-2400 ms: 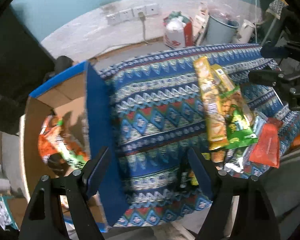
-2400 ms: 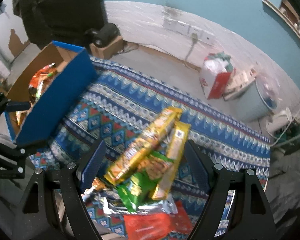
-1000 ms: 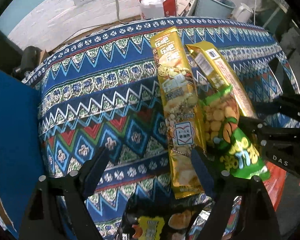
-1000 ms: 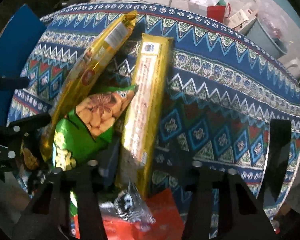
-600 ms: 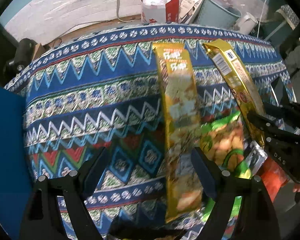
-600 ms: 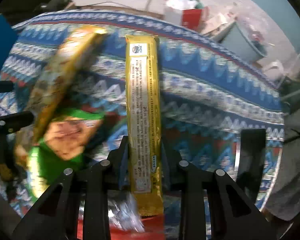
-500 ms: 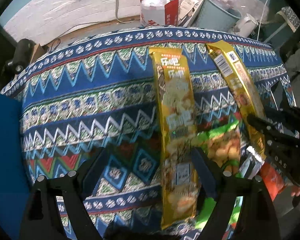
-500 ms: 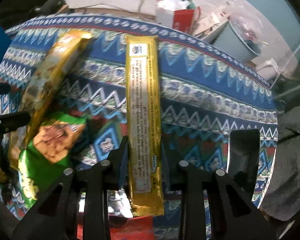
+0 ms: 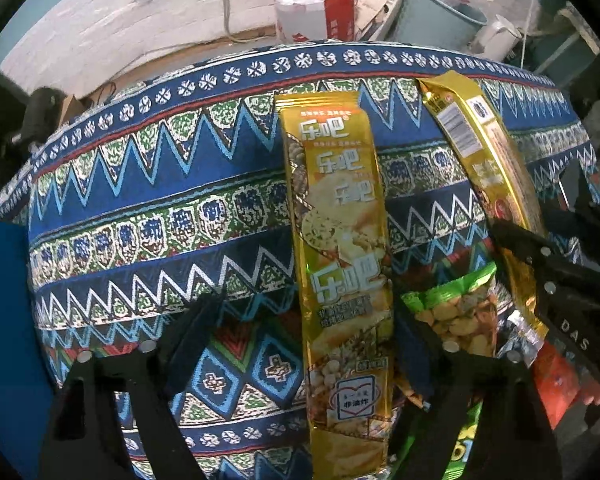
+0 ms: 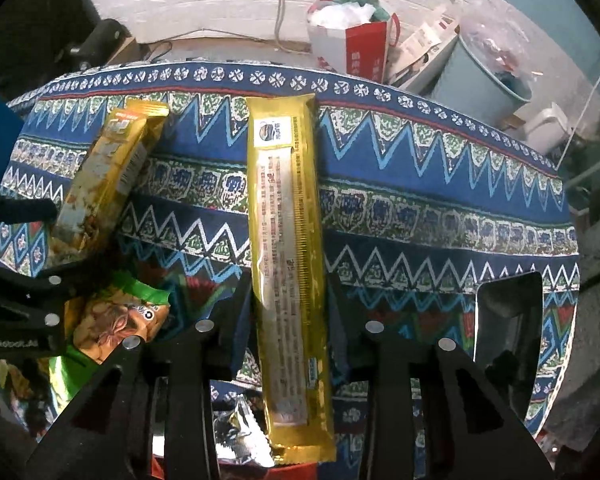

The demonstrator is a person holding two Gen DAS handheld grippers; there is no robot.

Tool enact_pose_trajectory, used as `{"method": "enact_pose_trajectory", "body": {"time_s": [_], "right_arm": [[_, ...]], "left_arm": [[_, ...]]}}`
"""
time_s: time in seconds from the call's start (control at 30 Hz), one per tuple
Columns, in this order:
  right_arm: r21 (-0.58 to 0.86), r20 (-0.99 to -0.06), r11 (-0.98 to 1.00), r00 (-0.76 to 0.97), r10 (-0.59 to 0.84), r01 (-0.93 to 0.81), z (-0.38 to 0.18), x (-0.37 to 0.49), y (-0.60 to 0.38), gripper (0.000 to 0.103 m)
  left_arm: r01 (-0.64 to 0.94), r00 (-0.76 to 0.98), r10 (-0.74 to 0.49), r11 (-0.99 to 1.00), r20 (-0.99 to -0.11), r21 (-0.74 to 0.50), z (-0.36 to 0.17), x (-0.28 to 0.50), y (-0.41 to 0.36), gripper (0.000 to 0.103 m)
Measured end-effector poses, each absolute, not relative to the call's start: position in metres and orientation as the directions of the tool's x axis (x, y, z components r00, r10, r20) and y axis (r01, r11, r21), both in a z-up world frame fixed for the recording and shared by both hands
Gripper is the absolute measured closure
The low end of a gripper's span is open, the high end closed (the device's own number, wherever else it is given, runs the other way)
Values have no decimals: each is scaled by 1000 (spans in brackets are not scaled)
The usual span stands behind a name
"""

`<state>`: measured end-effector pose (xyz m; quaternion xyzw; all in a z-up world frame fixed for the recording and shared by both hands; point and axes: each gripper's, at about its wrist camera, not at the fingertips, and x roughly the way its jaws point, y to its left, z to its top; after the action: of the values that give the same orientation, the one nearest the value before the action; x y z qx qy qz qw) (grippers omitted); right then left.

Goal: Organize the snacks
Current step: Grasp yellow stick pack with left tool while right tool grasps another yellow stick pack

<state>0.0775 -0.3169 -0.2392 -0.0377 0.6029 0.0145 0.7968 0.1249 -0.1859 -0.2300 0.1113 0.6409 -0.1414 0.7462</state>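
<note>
The right tongs (image 10: pixel 286 312) pinch the back-side-up gold snack pack (image 10: pixel 286 248) near its lower end, its long axis running straight up frame centre; the left tongs (image 9: pixel 308 332), spread, straddle the printed gold pack (image 9: pixel 340 248) on the bench (image 9: pixel 140 208).

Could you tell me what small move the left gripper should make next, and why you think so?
Probably close the left gripper. Its jaws stand open, with the long yellow snack pack lying lengthwise between them on the patterned cloth, close to one finger. The right gripper is already shut on the other gold pack, so the left seems ready to grasp.
</note>
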Motion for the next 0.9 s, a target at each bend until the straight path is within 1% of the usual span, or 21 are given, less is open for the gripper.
{"method": "enact_pose_trajectory", "body": {"time_s": [0.03,0.07,0.1,0.13,0.2,0.37,0.53,0.77,0.8,0.9], "right_arm": [[-45,-962,997,273,-24,-69,-240,76,-315,70],[-48,-962,996,272,-27,-71,-242,75,-314,70],[-53,-962,996,271,-31,-74,-243,73,-313,70],[-57,-963,995,268,-34,-79,-245,71,-312,70],[-67,-962,994,272,-41,-90,-245,70,-311,72],[-74,-959,992,279,-43,-101,-238,67,-309,72],[-92,-949,989,311,-51,-116,-219,60,-304,72],[-96,-935,987,352,-45,-127,-192,54,-295,73],[-98,-932,987,359,-46,-129,-188,53,-293,76],[-87,-928,987,371,-32,-133,-177,49,-287,76]], "left_arm": [[363,143,-79,932,-987,-22,-229,121,-184,28],[376,146,-85,926,-986,-24,-228,118,-185,42],[397,143,-87,918,-986,-23,-228,117,-188,60],[413,139,-82,911,-987,-18,-227,116,-189,70],[433,150,-58,901,-987,13,-226,115,-191,72],[442,179,-57,897,-982,28,-212,106,-181,72],[446,242,-50,892,-969,65,-187,97,-169,72],[447,294,-54,891,-954,87,-160,81,-151,72],[447,302,-54,890,-952,91,-156,78,-148,72],[446,320,-54,889,-946,100,-150,72,-147,72]]}}
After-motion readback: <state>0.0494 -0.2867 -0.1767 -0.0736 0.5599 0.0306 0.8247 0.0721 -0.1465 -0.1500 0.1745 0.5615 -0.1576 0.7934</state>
